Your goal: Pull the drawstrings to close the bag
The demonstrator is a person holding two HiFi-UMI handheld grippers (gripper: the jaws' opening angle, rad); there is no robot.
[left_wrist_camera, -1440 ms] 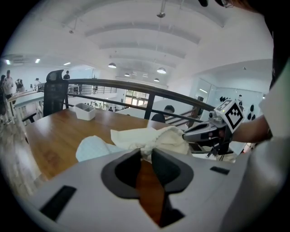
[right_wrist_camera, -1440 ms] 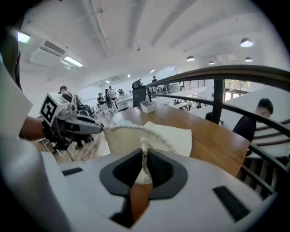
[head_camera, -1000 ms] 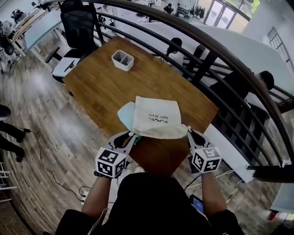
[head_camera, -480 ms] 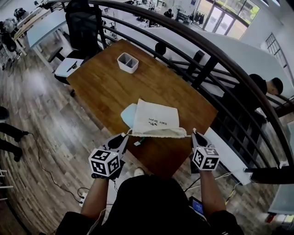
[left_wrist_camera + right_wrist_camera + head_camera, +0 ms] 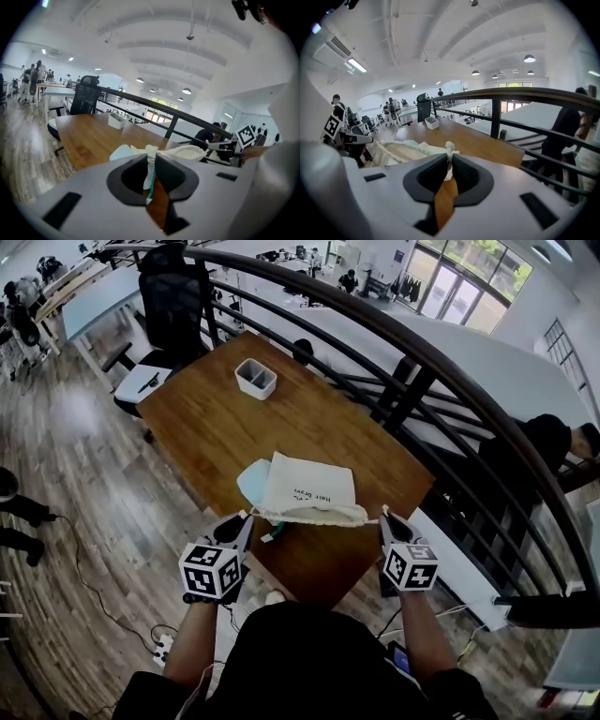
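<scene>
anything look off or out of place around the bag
One thing: a pale blue item sticks out at the cream bag's left side, seemingly outside it though the mouth is already gathered. Nothing looks spilled or damaged.

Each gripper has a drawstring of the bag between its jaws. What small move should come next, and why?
Probably draw the two grippers a little wider apart. The left gripper, whose jaws have just been closing, pinches the left drawstring; the right gripper pinches the right drawstring. The bag has a gathered mouth, but the right gripper view shows it partly open.
</scene>
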